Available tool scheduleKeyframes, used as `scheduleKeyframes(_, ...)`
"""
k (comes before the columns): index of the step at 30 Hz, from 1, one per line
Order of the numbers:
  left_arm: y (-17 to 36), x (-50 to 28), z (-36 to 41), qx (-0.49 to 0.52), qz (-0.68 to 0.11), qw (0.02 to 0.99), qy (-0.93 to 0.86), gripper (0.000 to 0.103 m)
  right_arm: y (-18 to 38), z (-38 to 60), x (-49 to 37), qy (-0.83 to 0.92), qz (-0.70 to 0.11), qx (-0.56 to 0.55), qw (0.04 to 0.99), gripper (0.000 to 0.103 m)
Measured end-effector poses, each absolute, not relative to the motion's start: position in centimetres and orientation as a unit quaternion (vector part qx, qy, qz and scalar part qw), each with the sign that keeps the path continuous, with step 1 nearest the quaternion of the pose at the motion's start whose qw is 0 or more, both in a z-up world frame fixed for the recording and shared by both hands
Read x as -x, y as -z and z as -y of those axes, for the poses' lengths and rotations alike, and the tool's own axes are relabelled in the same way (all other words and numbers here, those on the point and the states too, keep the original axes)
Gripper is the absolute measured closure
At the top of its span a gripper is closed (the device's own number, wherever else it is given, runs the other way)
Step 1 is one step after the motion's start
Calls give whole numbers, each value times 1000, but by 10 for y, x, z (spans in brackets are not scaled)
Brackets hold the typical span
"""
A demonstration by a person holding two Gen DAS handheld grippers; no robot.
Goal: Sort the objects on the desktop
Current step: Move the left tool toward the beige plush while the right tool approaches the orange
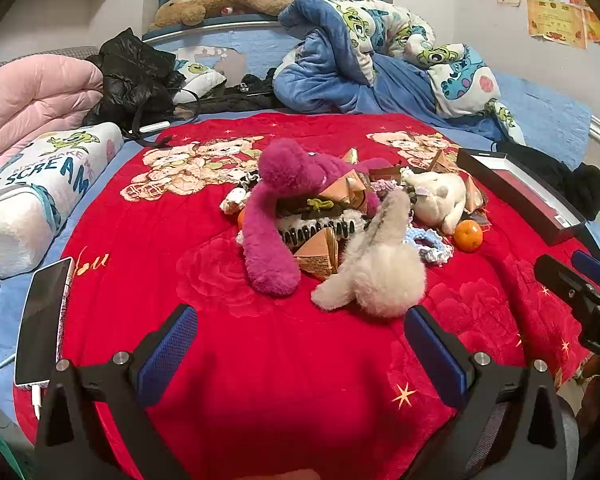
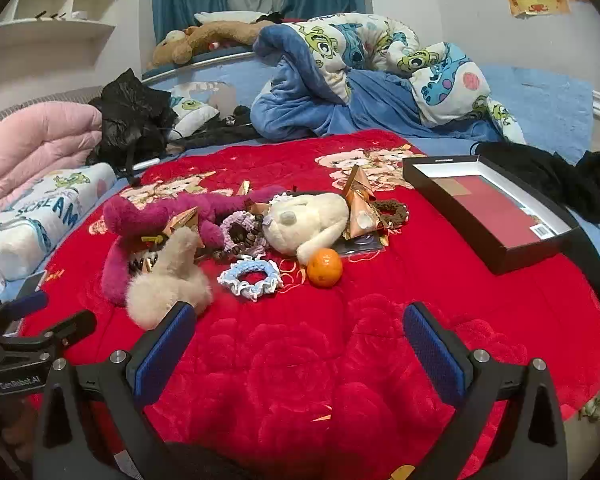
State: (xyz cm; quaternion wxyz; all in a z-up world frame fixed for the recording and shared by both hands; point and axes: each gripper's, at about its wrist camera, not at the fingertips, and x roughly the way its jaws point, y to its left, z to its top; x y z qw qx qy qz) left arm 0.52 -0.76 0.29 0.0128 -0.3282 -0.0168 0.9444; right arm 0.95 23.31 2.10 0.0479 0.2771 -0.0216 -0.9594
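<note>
A heap of small things lies on a red blanket (image 1: 284,360): a magenta plush (image 1: 272,216), a beige fluffy plush (image 1: 380,268), a cream plush (image 1: 436,200), an orange (image 1: 468,235), a blue-white scrunchie (image 2: 249,278), a lilac scrunchie (image 2: 236,229), beaded bracelets and gold pyramid packets (image 2: 360,204). My left gripper (image 1: 300,340) hovers open just short of the beige plush, nothing between its fingers. My right gripper (image 2: 300,336) is open too, over bare blanket in front of the orange (image 2: 325,267). An open black box (image 2: 496,208) sits at the right.
A phone (image 1: 44,320) on a charging cable lies at the blanket's left edge beside a white pillow (image 1: 32,200). Folded pink quilt, black jacket (image 1: 136,80), blue bedding and black clothes (image 2: 552,180) ring the blanket. Each gripper shows at the other view's edge.
</note>
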Motion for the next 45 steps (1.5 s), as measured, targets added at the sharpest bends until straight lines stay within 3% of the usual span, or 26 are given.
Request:
scheduleKeyframes(18,-1,-4,3,331,9,14,-944,0,-19,-232,-8,958,14,-281,50,0)
scheduleKeyframes(45,0,-8,-35,343,14,40,-938,0,-18,-262,-13,956,79,-263,109,0)
